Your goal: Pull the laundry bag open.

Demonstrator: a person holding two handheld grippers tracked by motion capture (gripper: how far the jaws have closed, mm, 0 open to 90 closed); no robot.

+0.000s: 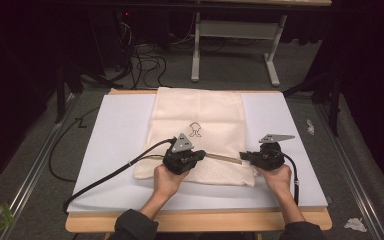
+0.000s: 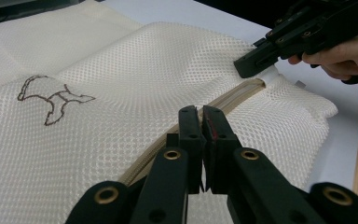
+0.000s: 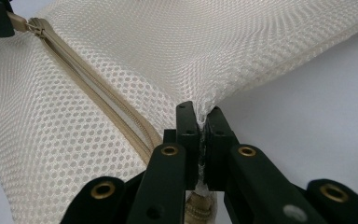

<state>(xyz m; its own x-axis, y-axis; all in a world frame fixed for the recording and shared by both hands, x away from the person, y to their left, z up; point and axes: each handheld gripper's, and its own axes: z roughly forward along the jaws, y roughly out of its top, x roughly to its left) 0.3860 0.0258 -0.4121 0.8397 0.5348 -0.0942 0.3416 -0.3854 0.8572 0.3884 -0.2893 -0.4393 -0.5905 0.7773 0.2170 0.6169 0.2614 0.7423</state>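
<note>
Cream mesh bag point(image 1: 200, 135), long axis away from person, zipper point(image 1: 222, 158) crosswise

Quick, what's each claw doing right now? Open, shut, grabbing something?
Left claw: shut on the zipper pull of the mesh bag.
Right claw: shut on the mesh bag, pinching its corner by the zipper's end.

A wooden surface point(image 1: 200, 220) is carrying a white board point(image 1: 120, 130). A cream mesh bag point(image 1: 200, 115) is lying on the board's middle, reaching toward twelve o'clock.
</note>
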